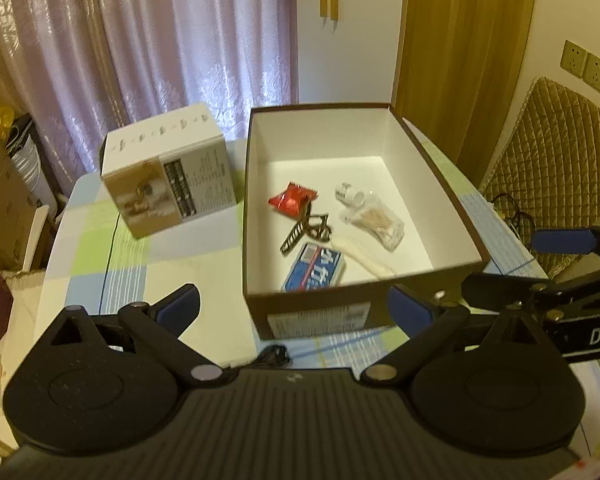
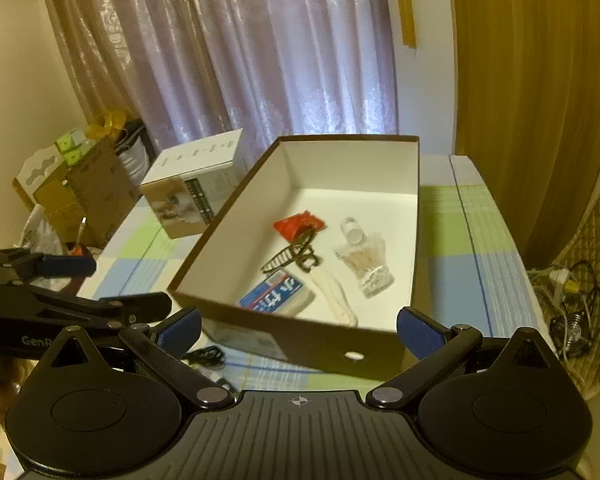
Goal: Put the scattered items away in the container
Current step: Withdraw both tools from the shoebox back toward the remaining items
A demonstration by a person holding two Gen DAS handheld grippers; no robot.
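Jaws of both grippers gape above the checked tablecloth by purple curtains.

1. On the arm of your right tool, at the right edge of the left wrist view, you can read the white letters "DA"; the rest is cut off.
2. On the arm of your left tool, in the right wrist view, you can read "GenA", then it is hidden.
3. The blue packet in the brown box bears large white characters, too blurred to read.
4. The label on the brown box's near wall is illegible.
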